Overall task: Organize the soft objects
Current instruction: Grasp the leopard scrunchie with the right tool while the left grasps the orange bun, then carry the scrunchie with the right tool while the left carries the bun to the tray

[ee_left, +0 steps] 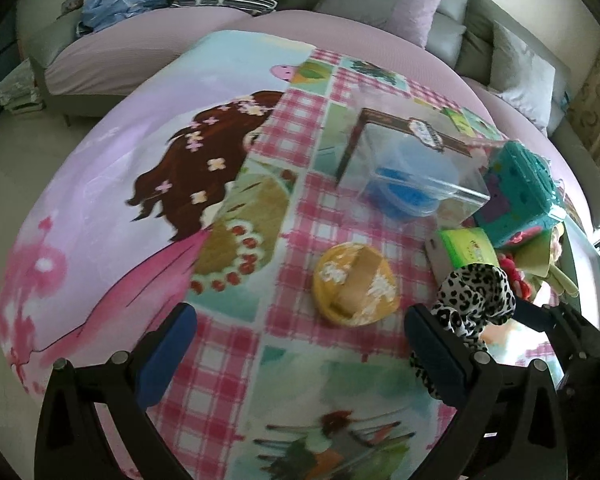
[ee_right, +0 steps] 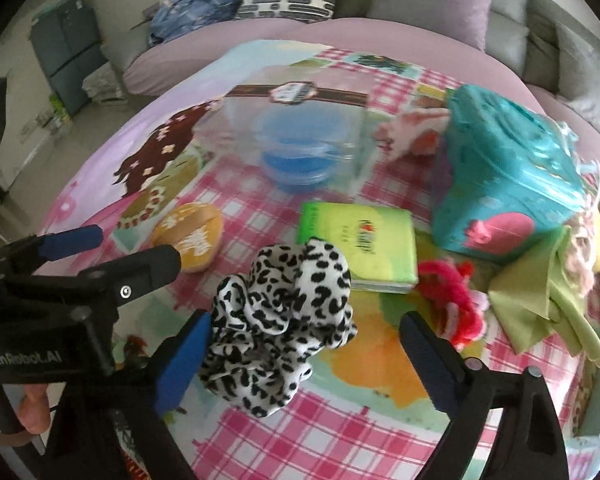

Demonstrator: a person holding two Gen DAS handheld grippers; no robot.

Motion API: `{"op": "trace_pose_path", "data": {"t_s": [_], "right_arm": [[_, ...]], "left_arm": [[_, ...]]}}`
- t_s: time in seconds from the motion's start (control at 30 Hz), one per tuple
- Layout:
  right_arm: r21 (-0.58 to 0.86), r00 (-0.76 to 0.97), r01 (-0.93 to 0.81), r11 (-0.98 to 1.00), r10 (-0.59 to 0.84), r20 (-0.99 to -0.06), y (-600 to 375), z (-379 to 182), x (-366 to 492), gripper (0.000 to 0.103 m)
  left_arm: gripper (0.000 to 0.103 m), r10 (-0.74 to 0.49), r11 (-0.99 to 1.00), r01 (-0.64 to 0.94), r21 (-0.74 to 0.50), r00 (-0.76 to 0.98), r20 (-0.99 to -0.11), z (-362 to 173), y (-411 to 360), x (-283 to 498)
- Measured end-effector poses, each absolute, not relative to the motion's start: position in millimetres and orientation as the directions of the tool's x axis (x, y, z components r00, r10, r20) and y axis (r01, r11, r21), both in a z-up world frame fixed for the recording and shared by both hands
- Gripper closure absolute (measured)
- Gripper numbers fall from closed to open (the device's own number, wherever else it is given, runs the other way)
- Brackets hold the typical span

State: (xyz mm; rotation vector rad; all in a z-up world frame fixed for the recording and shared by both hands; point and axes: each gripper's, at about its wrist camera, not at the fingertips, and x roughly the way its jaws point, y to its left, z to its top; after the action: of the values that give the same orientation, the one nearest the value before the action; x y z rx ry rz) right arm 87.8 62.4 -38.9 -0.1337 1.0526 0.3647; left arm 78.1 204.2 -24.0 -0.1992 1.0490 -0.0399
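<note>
Two tongs hang over the cluttered table, both spread apart and holding nothing.
Between the right tongs (ee_right: 304,364) lies the spotted scrunchie (ee_right: 284,320), beside the green tissue pack (ee_right: 358,250); lower squarely and pinch its bulk, not one loose fold. Left tongs (ee_left: 300,356) hover near the yellow puff (ee_left: 356,284).

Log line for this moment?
left gripper: open, empty | right gripper: open around scrunchie | not yet gripped

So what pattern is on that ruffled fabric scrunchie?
The ruffled fabric scrunchie is white with black leopard-style spots, clearest in the right wrist view.
</note>
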Motion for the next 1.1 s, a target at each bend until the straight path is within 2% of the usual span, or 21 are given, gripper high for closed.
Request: {"op": "trace_pose_path", "data": {"t_s": [0.1, 0.17, 0.23, 0.3, 0.4, 0.57, 0.6, 0.63, 0.8, 0.97, 1.1], "right_arm": [[0.065, 0.449, -0.333, 0.941, 0.219, -0.866, 55.5, -37.3, 89.4, 0.017], [0.066, 0.453, -0.322, 0.945, 0.215, -0.865, 50.9, -36.1, 89.8, 0.023], [0.064, 0.458, -0.314, 0.947, 0.21, -0.863, 46.7, -34.9, 89.4, 0.034], [0.065, 0.461, -0.306, 0.95, 0.207, -0.863, 42.8, -34.4, 89.2, 0.038], [0.069, 0.461, -0.29, 0.955, 0.202, -0.864, 35.1, -34.4, 88.8, 0.047], [0.071, 0.465, -0.264, 0.962, 0.191, -0.865, 20.9, -32.6, 85.0, 0.057], [0.071, 0.466, -0.259, 0.963, 0.189, -0.865, 19.7, -32.7, 84.0, 0.06], [0.071, 0.466, -0.255, 0.964, 0.187, -0.865, 16.9, -31.8, 82.6, 0.062], [0.071, 0.467, -0.236, 0.969, 0.177, -0.866, 2.5, -24.5, 73.5, 0.067], [0.075, 0.468, -0.209, 0.975, 0.167, -0.868, -19.2, -19.8, 62.6, 0.068], [0.085, 0.456, -0.192, 0.978, 0.166, -0.874, -33.9, -18.6, 56.7, 0.072]], "left_arm": [[0.0, -0.134, 0.983, -0.039, -0.177, 0.496, -0.858, -23.0, 195.3, 85.1], [0.0, -0.133, 0.985, -0.026, -0.168, 0.493, -0.86, -22.6, 188.5, 89.7], [0.0, -0.133, 0.987, -0.016, -0.162, 0.489, -0.862, -22.9, 183.4, 93.3], [0.002, -0.132, 0.988, -0.011, -0.157, 0.485, -0.865, -23.8, 179.8, 95.5], [0.013, -0.128, 0.989, -0.002, -0.147, 0.469, -0.874, -28.1, 173.1, 98.4], [0.016, -0.113, 0.991, -0.01, -0.132, 0.456, -0.883, -34.9, 166.4, 99.3], [0.022, -0.109, 0.992, -0.01, -0.127, 0.455, -0.884, -35.2, 164.7, 99.2], [0.03, -0.105, 0.993, -0.007, -0.121, 0.456, -0.884, -35.0, 162.3, 98.9], [0.05, -0.03, 0.998, -0.035, -0.051, 0.45, -0.893, -36.0, 155.1, 96.4], [0.052, -0.007, 0.995, -0.086, -0.05, 0.437, -0.9, -36.4, 156.2, 91.6], [0.053, -0.035, 0.984, -0.145, -0.106, 0.421, -0.906, -28.4, 153.8, 81.2]]}}
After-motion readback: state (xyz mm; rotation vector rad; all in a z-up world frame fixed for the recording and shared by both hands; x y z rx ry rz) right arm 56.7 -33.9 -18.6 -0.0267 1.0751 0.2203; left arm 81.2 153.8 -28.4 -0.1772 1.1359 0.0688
